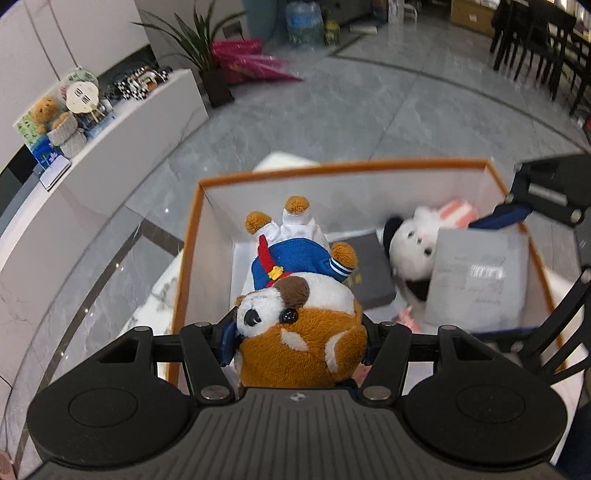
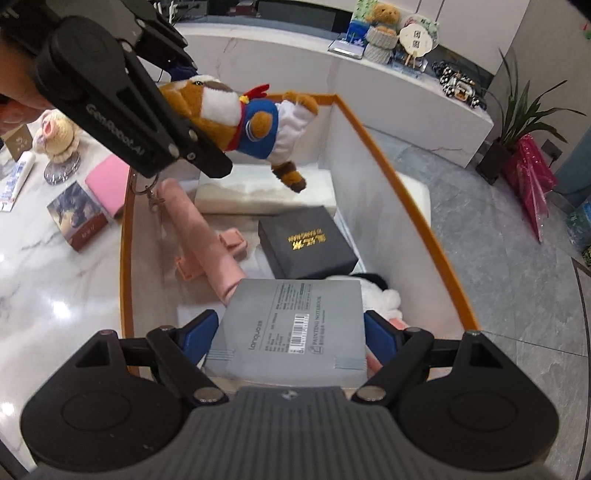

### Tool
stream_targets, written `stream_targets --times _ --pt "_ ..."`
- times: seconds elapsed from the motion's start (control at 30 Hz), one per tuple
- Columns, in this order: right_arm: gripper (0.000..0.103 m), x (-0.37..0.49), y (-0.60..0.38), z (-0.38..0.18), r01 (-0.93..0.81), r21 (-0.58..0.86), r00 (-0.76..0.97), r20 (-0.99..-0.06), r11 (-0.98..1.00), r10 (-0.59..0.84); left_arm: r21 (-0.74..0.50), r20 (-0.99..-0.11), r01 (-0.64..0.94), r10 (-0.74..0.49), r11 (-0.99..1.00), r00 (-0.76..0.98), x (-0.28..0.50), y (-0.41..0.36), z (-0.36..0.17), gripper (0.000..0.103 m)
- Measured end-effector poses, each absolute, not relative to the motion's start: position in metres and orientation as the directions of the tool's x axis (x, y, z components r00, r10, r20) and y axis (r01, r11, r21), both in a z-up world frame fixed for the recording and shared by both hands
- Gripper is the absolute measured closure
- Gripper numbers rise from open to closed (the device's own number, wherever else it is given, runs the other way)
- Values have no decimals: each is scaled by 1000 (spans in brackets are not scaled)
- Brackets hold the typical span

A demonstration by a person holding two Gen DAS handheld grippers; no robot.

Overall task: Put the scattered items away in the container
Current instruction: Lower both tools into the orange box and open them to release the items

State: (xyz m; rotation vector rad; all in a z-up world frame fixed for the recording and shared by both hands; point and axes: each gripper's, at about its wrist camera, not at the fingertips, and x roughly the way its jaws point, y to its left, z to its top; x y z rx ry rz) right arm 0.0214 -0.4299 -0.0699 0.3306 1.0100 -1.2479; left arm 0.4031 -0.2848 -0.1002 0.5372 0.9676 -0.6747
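Held over the box (image 2: 399, 192) for dropping in: plush dog (image 1: 295, 317) pinched by left jaws at nine o'clock, notebook (image 2: 291, 328) between right jaws.

A lobby or showroom-like interior: glossy grey marble-tile floor (image 1: 369, 110), a long white stone counter (image 2: 369, 85) bearing a small brown teddy bear (image 2: 384, 14), a potted green plant (image 1: 207, 55), dark wooden dining chairs (image 1: 535, 48).

"GenRobot.AI" on the left gripper (image 2: 192, 144); "languo", "PAINTING NOTEBOOK" on the grey notebook (image 2: 291, 325)
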Motion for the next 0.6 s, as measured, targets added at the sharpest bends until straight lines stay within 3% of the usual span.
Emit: stream_targets --times 0.6 --pt "18 19 -450 -83 919 -204 -39 -899 338 -435 119 -934 739 -178 663 310 423 -294 -133 34"
